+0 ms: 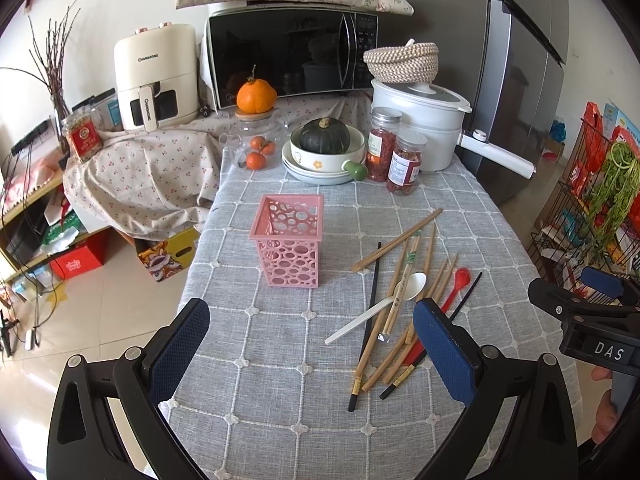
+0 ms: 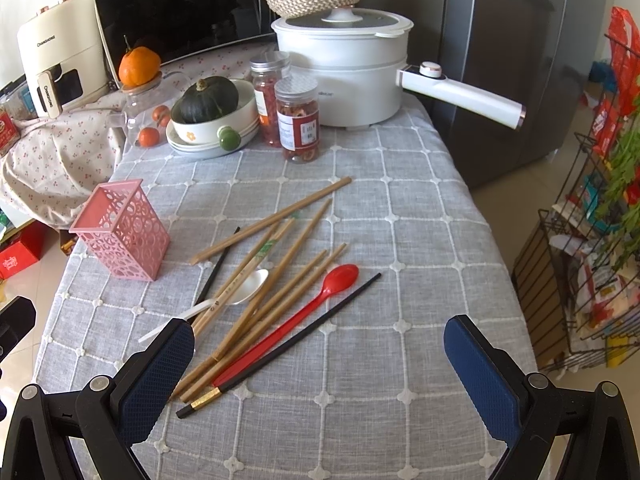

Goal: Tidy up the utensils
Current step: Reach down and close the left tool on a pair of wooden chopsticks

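Note:
A pink perforated utensil holder stands upright on the grey checked tablecloth; it also shows in the right wrist view. To its right lies a loose pile of wooden chopsticks, black chopsticks, a white spoon and a red spoon. My left gripper is open and empty, above the near table, left of the pile. My right gripper is open and empty, over the pile's near end.
At the table's back stand a bowl with a green squash, two jars, a white electric pot with a long handle, a glass jar of oranges, a microwave. A wire rack stands right.

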`<state>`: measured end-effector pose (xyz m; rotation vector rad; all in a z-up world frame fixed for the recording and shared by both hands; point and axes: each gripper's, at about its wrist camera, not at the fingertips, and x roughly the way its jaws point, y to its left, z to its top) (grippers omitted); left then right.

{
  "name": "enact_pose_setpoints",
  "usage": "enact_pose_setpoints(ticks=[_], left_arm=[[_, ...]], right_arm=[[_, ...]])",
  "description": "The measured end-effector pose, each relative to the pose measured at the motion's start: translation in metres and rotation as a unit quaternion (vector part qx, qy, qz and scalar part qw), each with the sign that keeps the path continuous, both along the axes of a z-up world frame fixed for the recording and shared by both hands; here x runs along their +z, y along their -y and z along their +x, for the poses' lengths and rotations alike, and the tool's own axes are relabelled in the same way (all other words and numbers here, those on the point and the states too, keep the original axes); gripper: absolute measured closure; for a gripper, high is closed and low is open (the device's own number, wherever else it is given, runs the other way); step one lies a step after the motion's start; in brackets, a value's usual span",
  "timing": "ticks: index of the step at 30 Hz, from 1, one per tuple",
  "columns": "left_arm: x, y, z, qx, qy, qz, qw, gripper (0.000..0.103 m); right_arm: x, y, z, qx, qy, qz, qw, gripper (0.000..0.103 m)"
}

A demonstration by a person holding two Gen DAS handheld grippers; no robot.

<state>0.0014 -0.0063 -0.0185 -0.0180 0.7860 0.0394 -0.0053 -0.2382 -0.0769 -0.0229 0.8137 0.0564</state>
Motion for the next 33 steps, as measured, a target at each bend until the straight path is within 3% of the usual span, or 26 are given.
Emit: enact_pose_setpoints(ticks=[8,17,22,25,33], left_arm=[[0.0,0.009,0.03,-0.026,-0.022,-0.005,0.9994,0.0],[-0.03,0.042,0.109,-0.086,-0.138,-0.012,0.9866,0.001],[-0.053,0.068,0.155,-0.109,-0.168,-0.008,0.9797,0.015],[-0.07,0.085,0.181,-0.125,-0.184,-0.017,0.9749,0.027],[-0.116,0.135,0.249,-0.178,-0.178,-0.015,0.9677,0.052]], right_arm=[[-0.005,0.02,0.034,0.009,-0.069,0.051,0.996,0.001],[-0.026,0.061,0.072,-0.031,-0.138,0.102,0.985,0.001],[-0.038,0.083,0.083,-0.061,-0.158,0.106,0.98,0.002],[-0.048,0.092,0.089,-0.069,-0.173,0.106,0.977,0.008],[-0.07,0.106,0.1,-0.074,-0.206,0.117,0.969,0.015]])
